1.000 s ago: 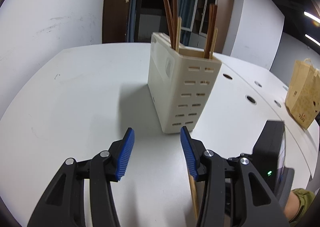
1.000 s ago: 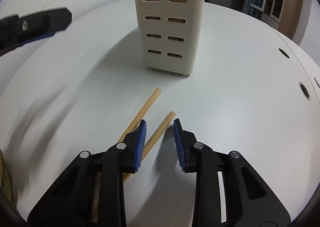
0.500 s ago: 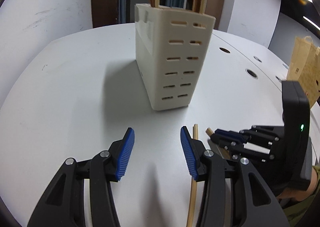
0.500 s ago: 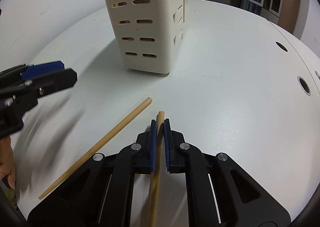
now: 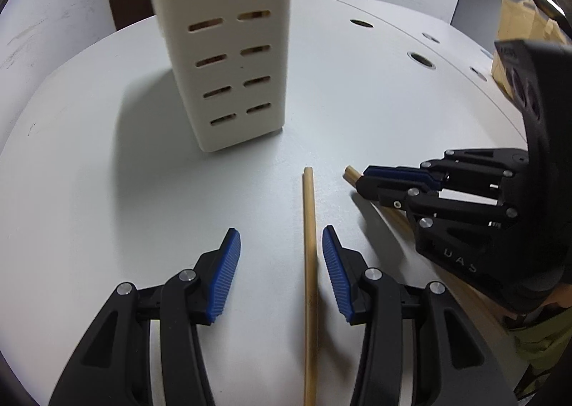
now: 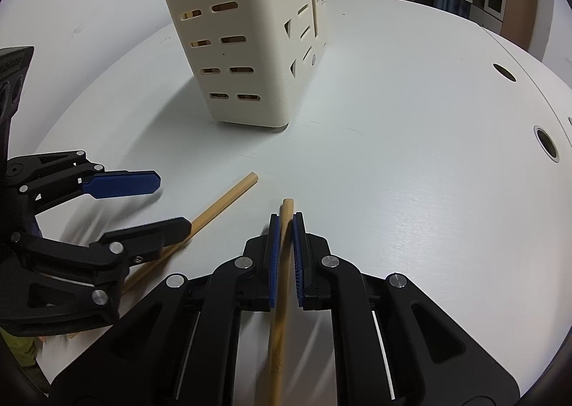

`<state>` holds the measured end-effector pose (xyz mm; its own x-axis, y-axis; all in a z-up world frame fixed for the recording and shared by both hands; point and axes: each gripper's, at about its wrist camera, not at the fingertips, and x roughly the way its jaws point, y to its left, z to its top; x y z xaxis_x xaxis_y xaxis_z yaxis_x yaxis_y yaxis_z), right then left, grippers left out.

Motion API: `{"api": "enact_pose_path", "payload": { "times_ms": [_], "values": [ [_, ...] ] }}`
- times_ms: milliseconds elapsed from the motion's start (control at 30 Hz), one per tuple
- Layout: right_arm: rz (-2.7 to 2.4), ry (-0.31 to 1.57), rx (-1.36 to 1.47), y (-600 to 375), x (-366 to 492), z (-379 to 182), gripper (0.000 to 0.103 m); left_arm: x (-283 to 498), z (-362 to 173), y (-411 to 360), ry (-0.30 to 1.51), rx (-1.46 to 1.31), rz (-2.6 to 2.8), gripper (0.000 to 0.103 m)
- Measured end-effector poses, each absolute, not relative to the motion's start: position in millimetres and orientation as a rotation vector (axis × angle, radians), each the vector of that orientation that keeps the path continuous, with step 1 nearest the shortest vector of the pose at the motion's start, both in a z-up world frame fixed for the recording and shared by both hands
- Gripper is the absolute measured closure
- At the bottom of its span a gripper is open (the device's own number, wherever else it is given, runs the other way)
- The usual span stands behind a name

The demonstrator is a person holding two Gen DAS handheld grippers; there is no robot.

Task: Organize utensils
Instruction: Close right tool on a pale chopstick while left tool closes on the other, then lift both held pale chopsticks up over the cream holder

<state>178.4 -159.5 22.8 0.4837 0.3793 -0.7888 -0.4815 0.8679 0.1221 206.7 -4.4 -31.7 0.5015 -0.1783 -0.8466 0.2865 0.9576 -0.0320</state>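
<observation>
A cream slotted utensil holder (image 5: 228,48) stands upright on the white table (image 5: 89,191); its top is cut off by the frame. One pale wooden chopstick (image 5: 309,263) lies flat on the table between the fingers of my left gripper (image 5: 281,252). That gripper is open, and the stick lies nearer its right pad without touching it. In the right wrist view, my right gripper (image 6: 285,227) is shut on a second chopstick (image 6: 282,298), whose tip pokes out toward the holder (image 6: 243,48). The left gripper (image 6: 171,204) shows at the left over the loose chopstick (image 6: 228,198).
Round cable holes (image 5: 420,60) dot the table to the right, one of them (image 6: 547,143) near the right wrist view's edge. A brown paper bag (image 5: 518,34) stands at the far right. An olive sleeve (image 5: 543,341) shows behind the right gripper (image 5: 361,180).
My right gripper has closed on its chopstick. My left gripper has dropped and tilted down toward the table, and the loose chopstick now lies between its fingers. The holder looms closer in both views.
</observation>
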Motion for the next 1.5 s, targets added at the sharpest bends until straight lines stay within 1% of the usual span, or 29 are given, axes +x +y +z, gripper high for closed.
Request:
{"api": "enact_pose_path", "payload": {
  "times_ms": [300,333,467,533,567,700,800,967,1233,1467,1500],
  "values": [
    [0.529,0.934,-0.107,-163,175,25,0.096,222,-37,-23,1.07,0.178,-0.28,0.057],
    [0.528,0.934,-0.107,-166,179,23,0.096,225,-37,-23,1.069,0.18,-0.279,0.063],
    [0.528,0.932,-0.109,-168,180,23,0.096,231,-38,-26,1.08,0.198,-0.289,0.071],
    [0.528,0.931,-0.109,-168,180,23,0.096,236,-38,-29,1.087,0.208,-0.285,0.079],
    [0.527,0.93,-0.108,-168,179,23,0.096,238,-38,-33,1.088,0.222,-0.281,0.08],
    [0.527,0.931,-0.104,-169,181,23,0.097,242,-37,-40,1.103,0.271,-0.257,0.095],
    [0.536,0.925,-0.102,-168,180,24,0.097,244,-37,-36,1.095,0.265,-0.211,0.097],
    [0.543,0.89,-0.06,-173,177,35,0.097,241,-29,-21,1.048,0.196,-0.189,0.097],
    [0.554,0.765,-0.004,-177,166,75,0.097,221,24,-6,0.885,0.08,-0.207,0.097],
    [0.562,0.665,-0.001,-172,154,107,0.097,208,54,3,0.775,0.052,-0.18,0.097],
    [0.561,0.649,-0.007,-171,152,111,0.097,213,56,-6,0.765,0.05,-0.177,0.097]
  ]
}}
